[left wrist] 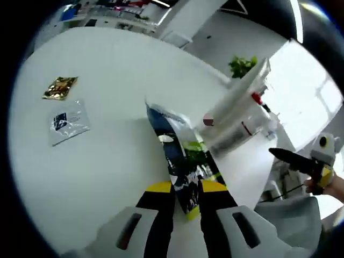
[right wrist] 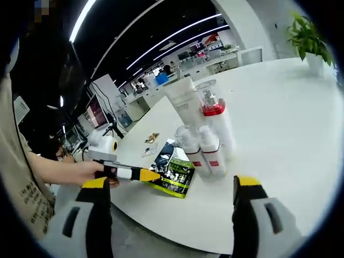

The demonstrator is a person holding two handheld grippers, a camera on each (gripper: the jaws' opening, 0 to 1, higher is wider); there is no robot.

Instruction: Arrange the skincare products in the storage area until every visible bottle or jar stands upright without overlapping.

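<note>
While the left gripper [left wrist: 185, 196] is clamped on the near end of a green-and-blue pouch [left wrist: 180, 158], the pouch lies flat on the white table [left wrist: 107, 177], just beside the bottles [right wrist: 207, 134]. The hold looks meant to drag or lift it clear of them so nothing overlaps.

In the right gripper view the bottles stand upright in a tight cluster: a tall tube [right wrist: 183, 99], a red-collared pump bottle [right wrist: 212, 110] and two smaller ones in front, touching or nearly so.

The right gripper [right wrist: 172, 188] hangs above the table edge with its jaws wide apart, empty, probably waiting to steady a bottle.

A gold sachet [left wrist: 60, 87] and a clear one [left wrist: 69, 122] lie well apart from the cluster.

The pouch's print is too blurred to read. In the left gripper view the bottles smear together, so their number there is unclear. Anything behind the tube is hidden.
</note>
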